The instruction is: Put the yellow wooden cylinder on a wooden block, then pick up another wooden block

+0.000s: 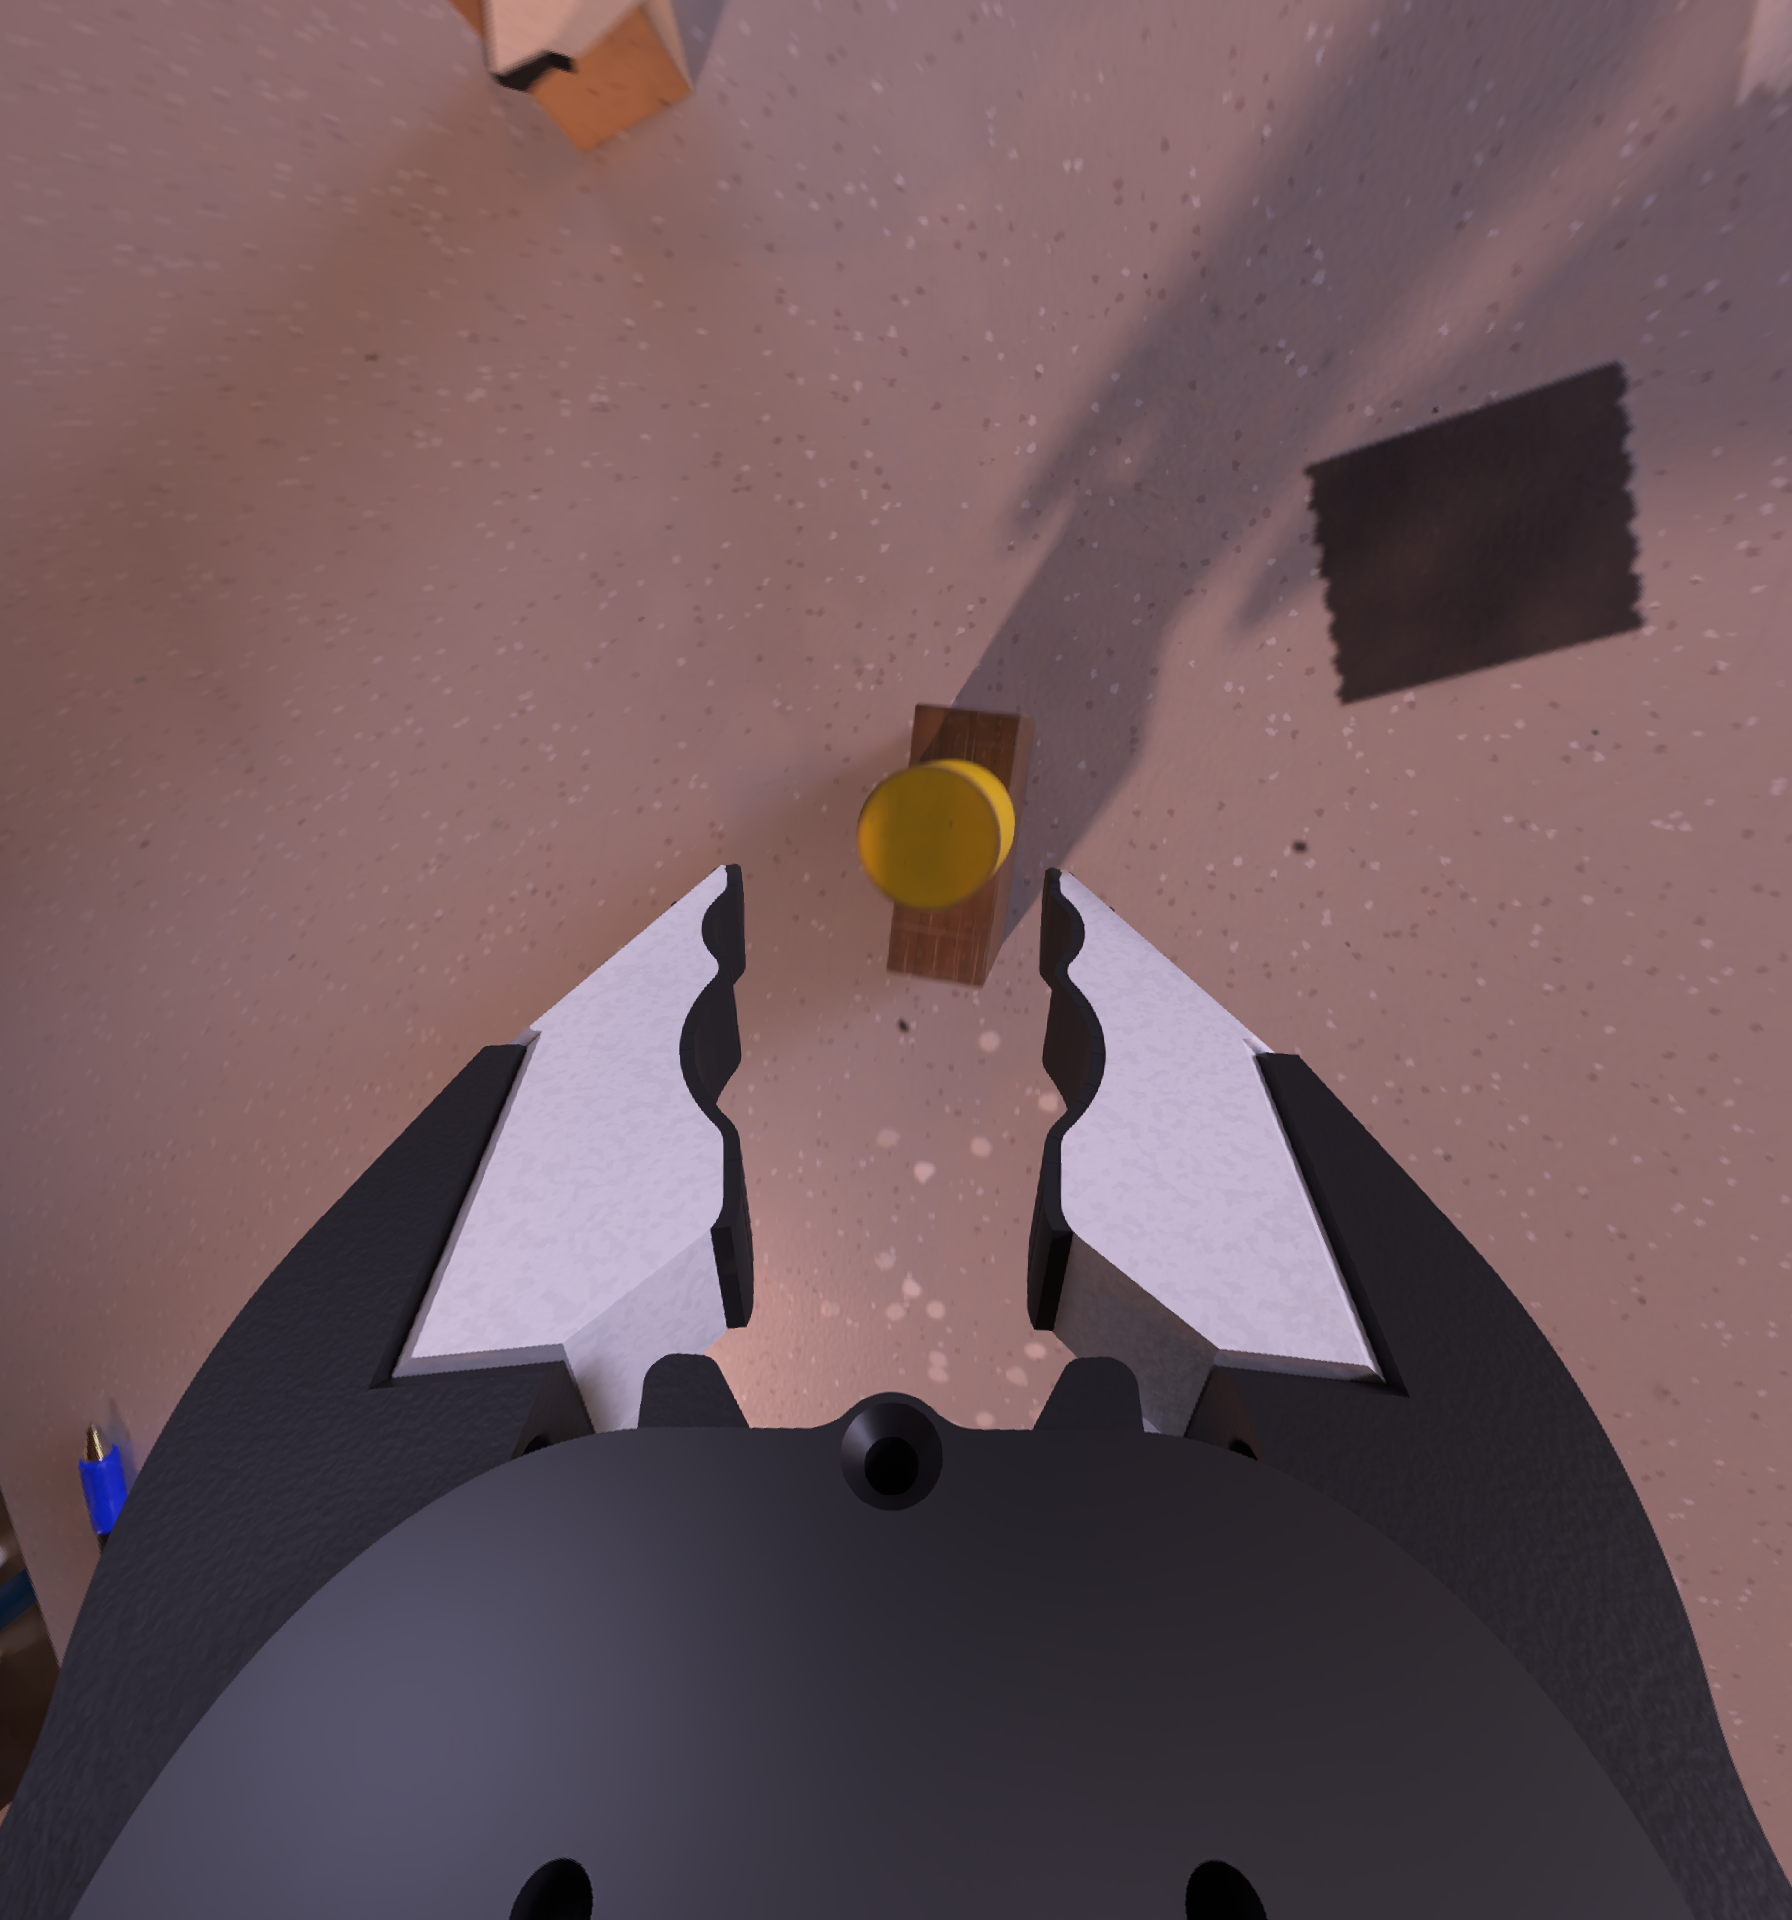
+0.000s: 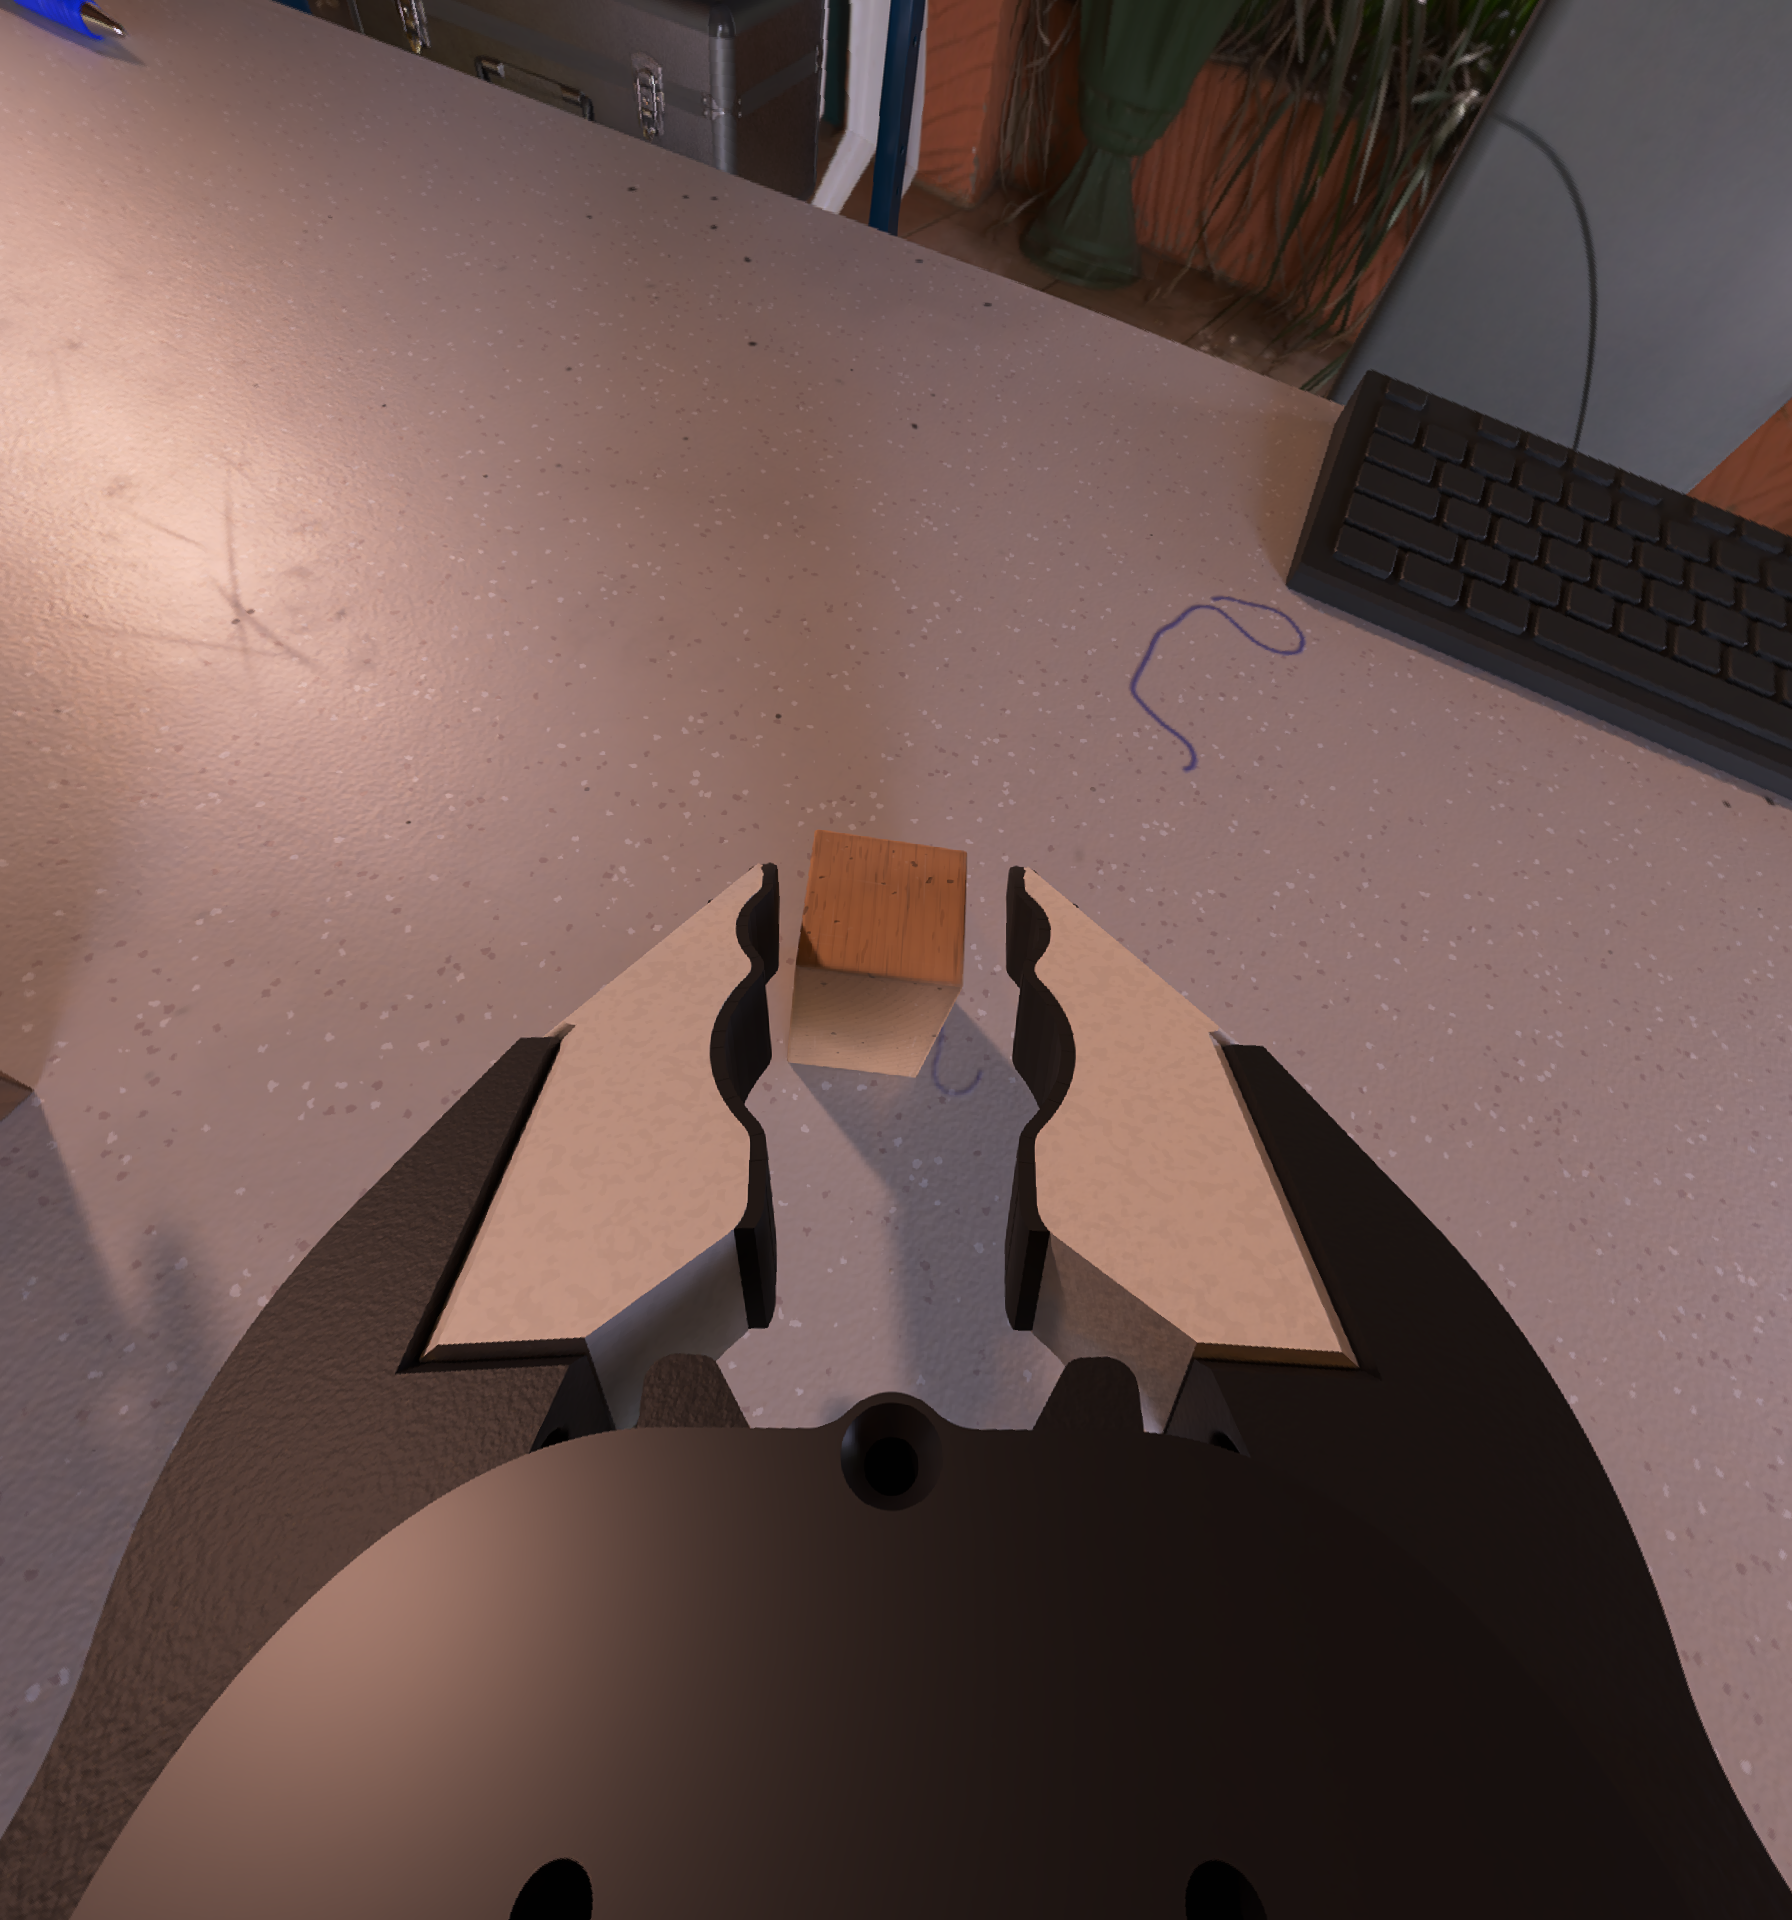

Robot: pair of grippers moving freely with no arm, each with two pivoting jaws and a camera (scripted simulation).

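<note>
In the left wrist view the yellow wooden cylinder stands upright on a dark brown wooden block on the table. My left gripper is open and empty, above them, with the cylinder just beyond its fingertips. In the right wrist view a light orange wooden block sits on the table between the fingertips of my right gripper. The right gripper is open, with gaps on both sides of the block. The same light block and the right gripper's fingers show at the top of the left wrist view.
A dark rectangular patch lies on the table at the right of the left wrist view. A black keyboard lies at the right in the right wrist view. A blue pen lies by the table's edge. Cases and plants stand beyond the table.
</note>
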